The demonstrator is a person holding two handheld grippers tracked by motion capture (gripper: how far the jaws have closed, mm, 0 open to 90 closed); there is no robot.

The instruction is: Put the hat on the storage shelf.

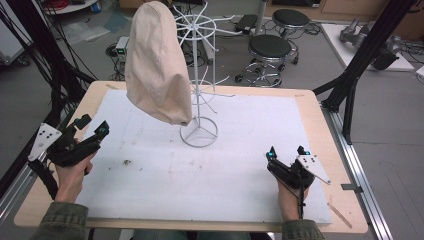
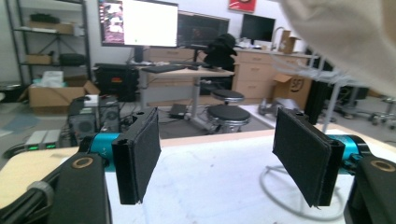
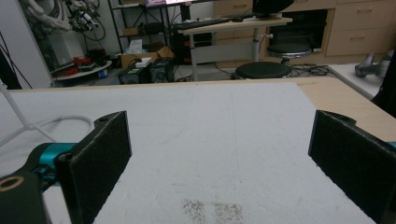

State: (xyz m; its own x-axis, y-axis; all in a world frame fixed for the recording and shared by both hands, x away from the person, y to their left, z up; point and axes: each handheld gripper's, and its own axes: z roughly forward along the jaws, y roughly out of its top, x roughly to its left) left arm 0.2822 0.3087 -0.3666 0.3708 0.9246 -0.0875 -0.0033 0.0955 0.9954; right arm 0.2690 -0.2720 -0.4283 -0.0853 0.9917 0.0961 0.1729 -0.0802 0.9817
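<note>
From the high view, a wooden table [image 1: 320, 107] carries a large white mat [image 1: 225, 165]. Near the far middle of the mat stands a white wire rack [image 1: 199, 80] with a round ring base and thin arms spreading from its post. A cream cloth bag [image 1: 157, 62] hangs over the rack's left side, its lower end well above the mat. The left gripper [image 1: 92, 129] is held above the mat's left edge, its jaws apart and pointing toward the rack. The right gripper [image 1: 286, 152] sits low near the mat's right front, jaws apart and empty. A sleeved forearm enters from the bottom on each side. Small dark specks [image 1: 126, 162] lie on the mat near the left gripper. Two black stools [image 1: 270, 47] stand on the floor beyond the table.

In the left gripper view, the two black padded jaws stand wide apart with nothing between them. The cloth bag [image 2: 345, 37] fills the upper right corner, and the rack's ring base [image 2: 280, 196] lies on the mat just behind the right-hand jaw. Desks and a bright monitor [image 2: 149, 22] show in the room behind.

In the right gripper view, the jaws are wide apart over bare mat [image 3: 210, 126]. Part of the rack's white base [image 3: 56, 122] curves in at the left. A faint grey smudge [image 3: 212, 210] marks the mat between the jaws.
</note>
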